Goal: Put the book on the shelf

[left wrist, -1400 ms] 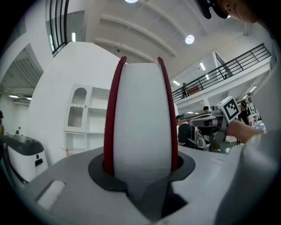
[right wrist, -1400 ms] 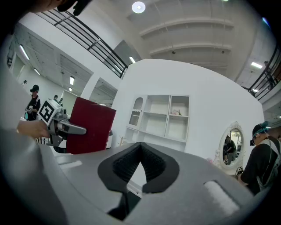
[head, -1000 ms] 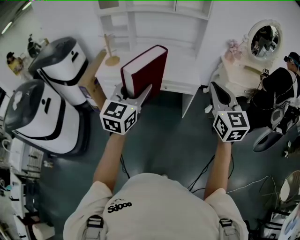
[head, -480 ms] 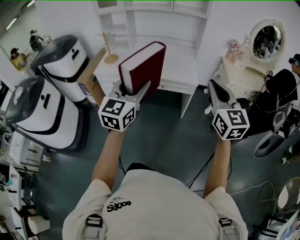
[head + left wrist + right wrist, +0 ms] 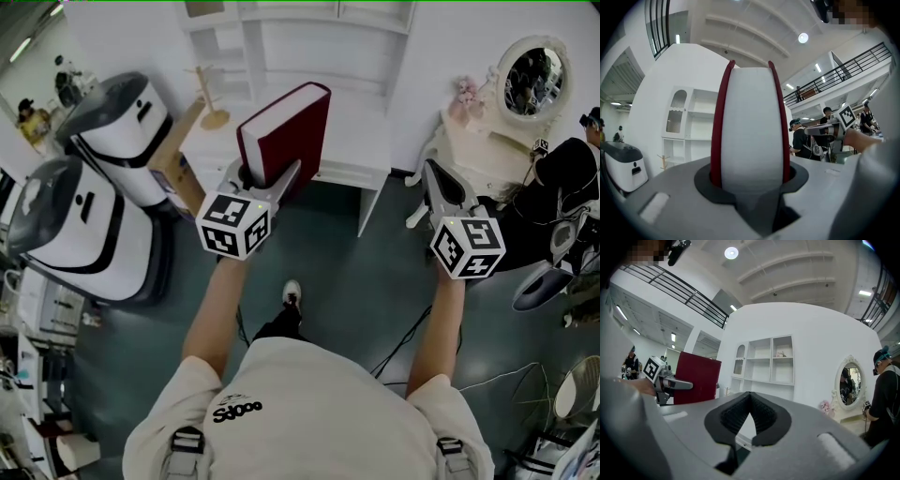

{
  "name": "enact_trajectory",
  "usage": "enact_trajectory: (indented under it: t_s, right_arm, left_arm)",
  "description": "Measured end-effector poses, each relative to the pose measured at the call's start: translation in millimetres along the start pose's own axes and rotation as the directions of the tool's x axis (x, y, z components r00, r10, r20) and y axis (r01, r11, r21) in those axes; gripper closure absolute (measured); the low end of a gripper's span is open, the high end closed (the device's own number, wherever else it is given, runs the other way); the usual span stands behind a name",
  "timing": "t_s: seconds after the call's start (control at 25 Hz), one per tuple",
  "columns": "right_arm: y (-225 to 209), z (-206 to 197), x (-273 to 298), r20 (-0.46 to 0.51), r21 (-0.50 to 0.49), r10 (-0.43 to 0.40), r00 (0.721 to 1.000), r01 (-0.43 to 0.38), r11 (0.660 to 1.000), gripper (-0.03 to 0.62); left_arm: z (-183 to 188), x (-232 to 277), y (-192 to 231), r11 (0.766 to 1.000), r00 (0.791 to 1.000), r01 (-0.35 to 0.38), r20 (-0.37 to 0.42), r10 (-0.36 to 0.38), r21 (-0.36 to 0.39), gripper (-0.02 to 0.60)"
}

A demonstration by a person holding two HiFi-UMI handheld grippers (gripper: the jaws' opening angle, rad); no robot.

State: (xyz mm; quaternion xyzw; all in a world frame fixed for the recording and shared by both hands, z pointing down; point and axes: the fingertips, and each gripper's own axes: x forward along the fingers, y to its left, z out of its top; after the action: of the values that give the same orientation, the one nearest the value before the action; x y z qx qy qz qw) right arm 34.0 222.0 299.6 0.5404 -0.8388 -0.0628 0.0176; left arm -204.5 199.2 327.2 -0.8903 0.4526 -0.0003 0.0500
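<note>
My left gripper (image 5: 267, 180) is shut on a thick dark red book (image 5: 286, 136) with white page edges, held upright in the air in front of a white shelf unit (image 5: 300, 47). In the left gripper view the book (image 5: 751, 126) stands between the jaws, page edges facing the camera, with the shelf unit (image 5: 686, 136) behind at left. My right gripper (image 5: 441, 186) is held to the right at about the same height, its jaws closed together on nothing. The right gripper view shows its pads (image 5: 761, 416) touching, the book (image 5: 697, 379) at left and the shelf unit (image 5: 764, 362) ahead.
A white desk (image 5: 361, 141) sits under the shelf unit. Two large white and black machines (image 5: 84, 202) stand at left. A white dresser with an oval mirror (image 5: 530, 80) is at right, with a person (image 5: 567, 169) beside it. Cables cross the dark floor (image 5: 356, 281).
The view has shifted slightly, and a shoe now shows on the floor below me. Both grippers and the book hold almost the same place; the right gripper sits a little further right.
</note>
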Motion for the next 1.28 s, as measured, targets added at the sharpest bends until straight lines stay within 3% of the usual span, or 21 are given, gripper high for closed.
enact_trajectory:
  t_s: [0.36, 1.28]
  right_arm:
    - [-42, -13, 57, -0.026, 0.02, -0.039, 0.999, 0.04, 0.999, 0.594]
    - [-144, -29, 310, -0.056, 0.03, -0.086, 0.995, 0.088, 0.996, 0.592]
  left_arm:
    - [-8, 73, 36, 0.999, 0.999, 0.035, 0.017, -0.034, -0.02, 0.354]
    - [-32, 307, 196, 0.99, 0.991, 0.132, -0.012, -0.133, -0.045, 0.354]
